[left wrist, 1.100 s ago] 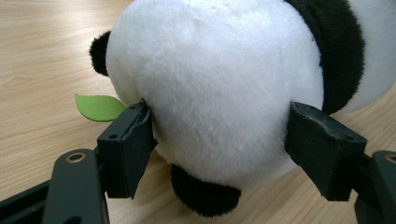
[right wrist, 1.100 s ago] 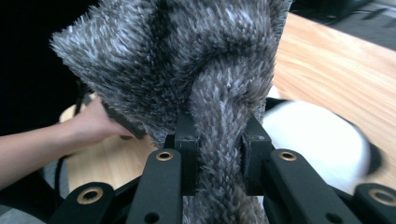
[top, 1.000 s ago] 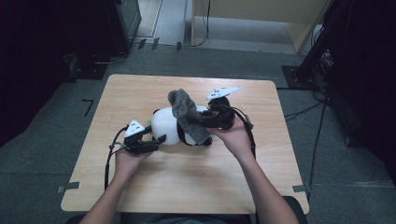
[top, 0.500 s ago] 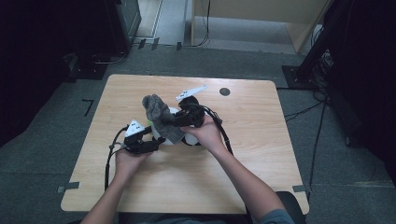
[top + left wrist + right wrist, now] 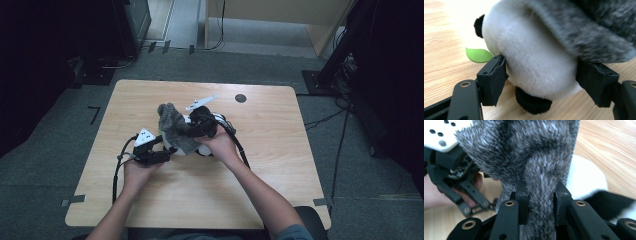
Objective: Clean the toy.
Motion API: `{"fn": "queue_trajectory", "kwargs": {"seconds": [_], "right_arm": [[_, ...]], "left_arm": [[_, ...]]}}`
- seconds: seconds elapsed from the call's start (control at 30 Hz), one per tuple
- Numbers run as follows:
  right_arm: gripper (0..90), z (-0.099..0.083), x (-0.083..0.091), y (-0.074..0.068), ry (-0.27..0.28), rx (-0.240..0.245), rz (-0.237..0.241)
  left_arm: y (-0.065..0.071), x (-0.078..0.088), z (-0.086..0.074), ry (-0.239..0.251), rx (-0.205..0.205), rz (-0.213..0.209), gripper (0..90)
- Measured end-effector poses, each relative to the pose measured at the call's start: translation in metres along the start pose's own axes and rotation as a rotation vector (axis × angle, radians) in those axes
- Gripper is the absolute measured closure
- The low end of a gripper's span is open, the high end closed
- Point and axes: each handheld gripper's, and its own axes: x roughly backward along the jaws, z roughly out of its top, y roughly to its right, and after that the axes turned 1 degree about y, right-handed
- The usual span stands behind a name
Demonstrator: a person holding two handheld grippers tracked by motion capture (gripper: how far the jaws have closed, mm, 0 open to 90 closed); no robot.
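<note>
A plush panda (image 5: 536,57), white with black limbs and a green leaf (image 5: 477,55), lies on the wooden table (image 5: 280,165). My left gripper (image 5: 541,75) is shut on its white body, one pad on each flank. A grey furry cloth (image 5: 172,125) drapes over the panda's top. My right gripper (image 5: 540,195) is shut on a fold of this cloth (image 5: 524,152). Its jaws have just been opening slightly, with the fold still pinched between them. In the high view the left gripper (image 5: 167,150) and right gripper (image 5: 189,131) meet over the toy near the table's middle.
A small dark round spot (image 5: 240,98) marks the table's far side. Cables trail from both grippers across the tabletop. Dark equipment and stands ring the table on the grey floor. Bare wood lies to the right and toward the near edge.
My right hand has carried the grey cloth leftward and down, from the right of the panda to over it, close to the left gripper. The left hand has stayed put.
</note>
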Motion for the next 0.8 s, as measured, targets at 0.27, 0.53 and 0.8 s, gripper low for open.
{"fn": "queue_trajectory", "kwargs": {"seconds": [0.27, 0.53, 0.8], "right_arm": [[71.8, -0.018, 0.031, 0.015, 0.0, -0.065, -0.027], [72.3, -0.028, 0.059, 0.021, 0.001, -0.082, -0.06], [72.2, -0.043, 0.09, 0.037, -0.007, -0.135, -0.097]], "left_arm": [[0.001, 0.0, 0.0, -0.007, 0.009, 0.004, 25.8], [0.002, 0.0, -0.001, -0.028, -0.008, 0.007, 25.9], [0.002, -0.003, -0.001, -0.028, -0.024, 0.0, 26.6]]}}
